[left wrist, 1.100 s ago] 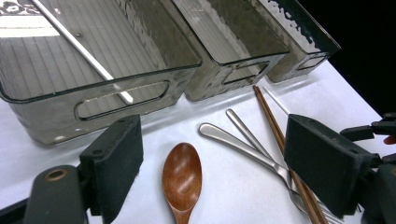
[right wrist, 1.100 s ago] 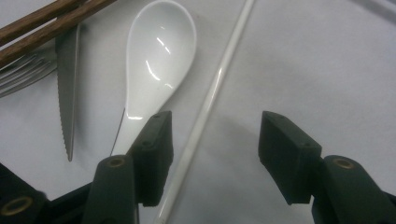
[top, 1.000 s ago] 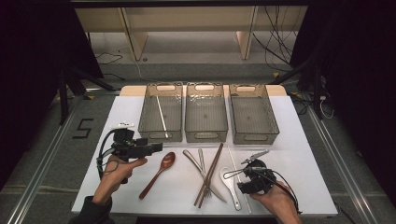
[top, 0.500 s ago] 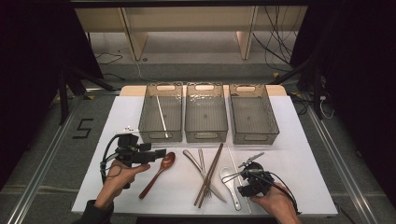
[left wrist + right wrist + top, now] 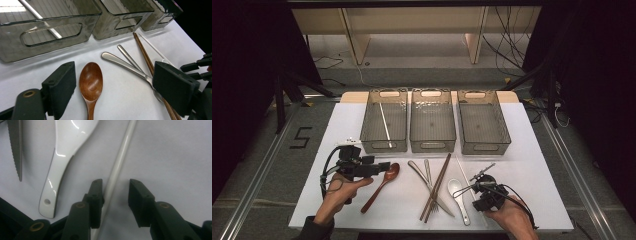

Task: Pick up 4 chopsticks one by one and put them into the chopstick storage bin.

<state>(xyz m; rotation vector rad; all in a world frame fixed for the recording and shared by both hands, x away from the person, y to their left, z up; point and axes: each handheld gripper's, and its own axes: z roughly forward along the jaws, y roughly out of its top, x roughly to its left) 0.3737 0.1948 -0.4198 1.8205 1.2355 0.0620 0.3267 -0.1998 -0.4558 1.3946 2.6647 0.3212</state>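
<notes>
The white chopstick [image 5: 117,170] is lying flat on the counter [image 5: 542,165], near the front right, just beside the white spoon [image 5: 62,162] and right of the pile of cutlery. In the right gripper view it runs straight up between the jaws of the right hand-held gripper [image 5: 115,191]. Those jaws have just been closing in on it, and the left one looks like it's about touching the stick while the right one has a clear gap, so I'd call it spread around the chopstick, not pinching yet. Its twin [image 5: 385,125] is already sitting in the left bin [image 5: 383,145], which makes me think this one is headed there too. The middle bin [image 5: 433,145] and right bin [image 5: 484,145] look empty.

Compared with a second ago, the left hand-held gripper [image 5: 379,167] has slid down toward the wooden spoon [image 5: 90,82]. Its jaws are wide apart in the left gripper view, with the spoon's bowl between them and nothing gripped. So it looks like both hands are lining up a pickup at once.

Knife [image 5: 432,187], fork [image 5: 428,172] and brown chopsticks [image 5: 437,185] are crossed in the middle, untouched. My guess is the right side just needs to finish the squeeze, and a thin round stick like that could roll out if the pinch lands off-centre.
</notes>
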